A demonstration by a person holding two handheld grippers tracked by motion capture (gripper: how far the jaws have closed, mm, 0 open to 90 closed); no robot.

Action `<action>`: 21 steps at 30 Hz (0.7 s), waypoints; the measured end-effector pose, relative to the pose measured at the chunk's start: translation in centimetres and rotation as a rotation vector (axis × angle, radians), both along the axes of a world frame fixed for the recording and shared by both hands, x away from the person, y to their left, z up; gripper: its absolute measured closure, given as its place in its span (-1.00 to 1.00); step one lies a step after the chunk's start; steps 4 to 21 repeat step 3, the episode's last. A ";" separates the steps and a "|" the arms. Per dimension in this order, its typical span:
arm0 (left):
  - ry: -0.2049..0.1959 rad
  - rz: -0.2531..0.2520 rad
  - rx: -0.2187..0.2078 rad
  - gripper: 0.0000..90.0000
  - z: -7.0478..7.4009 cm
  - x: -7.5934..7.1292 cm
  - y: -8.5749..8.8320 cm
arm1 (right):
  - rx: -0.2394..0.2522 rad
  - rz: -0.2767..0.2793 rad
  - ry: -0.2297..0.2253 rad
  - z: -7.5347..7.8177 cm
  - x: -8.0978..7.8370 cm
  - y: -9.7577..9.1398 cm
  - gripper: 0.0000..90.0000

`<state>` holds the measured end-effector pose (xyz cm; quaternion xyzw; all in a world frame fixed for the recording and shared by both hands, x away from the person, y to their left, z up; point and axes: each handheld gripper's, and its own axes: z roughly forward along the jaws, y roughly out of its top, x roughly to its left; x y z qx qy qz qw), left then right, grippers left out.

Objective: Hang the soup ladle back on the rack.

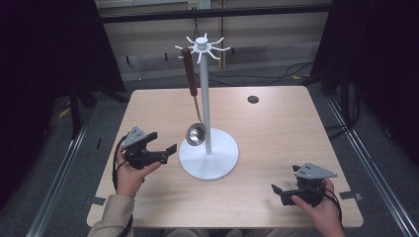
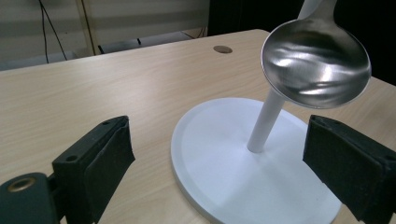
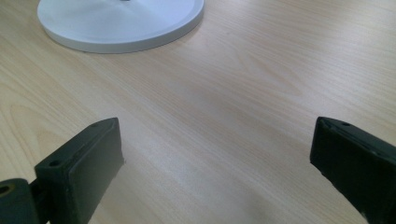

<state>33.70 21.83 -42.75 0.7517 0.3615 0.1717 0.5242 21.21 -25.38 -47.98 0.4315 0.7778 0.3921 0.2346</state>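
Left gripper (image 1: pixel 165 148), jaws wide and empty, faced the hanging ladle (image 1: pixel 194 134) just ahead; next, likely closing on it

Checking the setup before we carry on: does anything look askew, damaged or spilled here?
Nothing stands out. The ladle hangs straight from a hook of the white stand, which is upright on the table. The left gripper and right gripper are open and hold nothing. No spill shows.

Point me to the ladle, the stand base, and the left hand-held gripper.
ladle (image 1: pixel 195 134): high view, on its steel bowl.
stand base (image 1: pixel 217 163): high view, bare white disc.
left hand-held gripper (image 1: pixel 162 142): high view, midway between its open fingertips.
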 end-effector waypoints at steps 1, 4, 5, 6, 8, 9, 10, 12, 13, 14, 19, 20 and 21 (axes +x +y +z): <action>-0.001 0.004 0.017 -0.82 -0.1 0.0 0.0 | -0.001 -0.001 0.000 0.0 0.0 0.0 -0.95; 0.013 0.007 0.032 -0.82 -0.3 -0.1 0.1 | 0.001 0.002 0.000 0.0 0.0 0.0 -0.95; 0.013 0.007 0.032 -0.82 -0.3 -0.1 0.1 | 0.001 0.002 0.000 0.0 0.0 0.0 -0.95; 0.013 0.007 0.032 -0.82 -0.3 -0.1 0.1 | 0.001 0.002 0.000 0.0 0.0 0.0 -0.95; 0.013 0.007 0.032 -0.82 -0.3 -0.1 0.1 | 0.001 0.002 0.000 0.0 0.0 0.0 -0.95; 0.013 0.007 0.032 -0.82 -0.3 -0.1 0.1 | 0.001 0.002 0.000 0.0 0.0 0.0 -0.95; 0.013 0.007 0.032 -0.82 -0.3 -0.1 0.1 | 0.001 0.002 0.000 0.0 0.0 0.0 -0.95; 0.013 0.007 0.032 -0.82 -0.3 -0.1 0.1 | 0.001 0.002 0.000 0.0 0.0 0.0 -0.95; 0.013 0.007 0.032 -0.82 -0.3 -0.1 0.1 | 0.001 0.002 0.000 0.0 0.0 0.0 -0.95; 0.013 0.007 0.032 -0.82 -0.3 -0.1 0.1 | 0.001 0.002 0.000 0.0 0.0 0.0 -0.95; 0.013 0.007 0.032 -0.82 -0.3 -0.1 0.1 | 0.001 0.002 0.000 0.0 0.0 0.0 -0.95; 0.013 0.007 0.032 -0.82 -0.3 -0.1 0.1 | 0.001 0.002 0.000 0.0 0.0 0.0 -0.95; 0.013 0.007 0.032 -0.82 -0.3 -0.1 0.1 | 0.001 0.002 0.000 0.0 0.0 0.0 -0.95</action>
